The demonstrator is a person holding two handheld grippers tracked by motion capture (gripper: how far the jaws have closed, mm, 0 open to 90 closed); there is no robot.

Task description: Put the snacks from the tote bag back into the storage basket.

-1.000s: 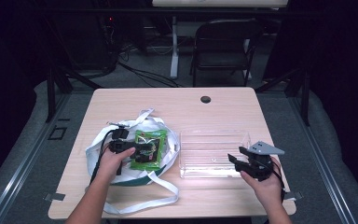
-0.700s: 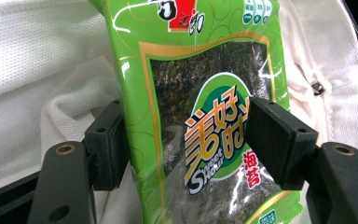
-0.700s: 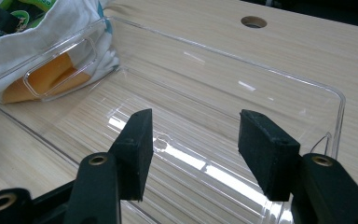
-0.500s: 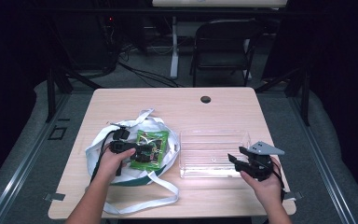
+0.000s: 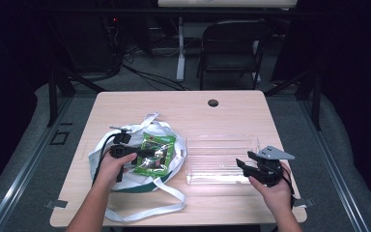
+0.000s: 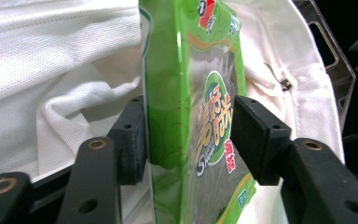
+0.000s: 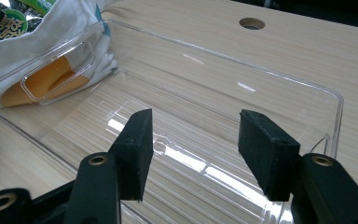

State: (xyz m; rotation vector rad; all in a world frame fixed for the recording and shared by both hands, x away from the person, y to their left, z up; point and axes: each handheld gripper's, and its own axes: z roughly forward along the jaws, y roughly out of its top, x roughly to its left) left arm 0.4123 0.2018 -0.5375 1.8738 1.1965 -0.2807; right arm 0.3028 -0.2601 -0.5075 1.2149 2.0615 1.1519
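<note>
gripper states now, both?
Left gripper: just been closing, fingers pressing on the green snack packet.
Right gripper: open, empty, over the clear tray.

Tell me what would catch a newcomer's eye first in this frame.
The bright green snack packet stands out, lying on a white cloth bag at the table's left, between the jaws of the left hand-held gripper, which have just been closing on it. To the right sits an empty clear plastic tray, with the right hand-held gripper open at its near corner.

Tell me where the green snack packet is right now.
In the high view the green snack packet lies on the white bag, left of the clear tray, between the left gripper's jaws.
</note>
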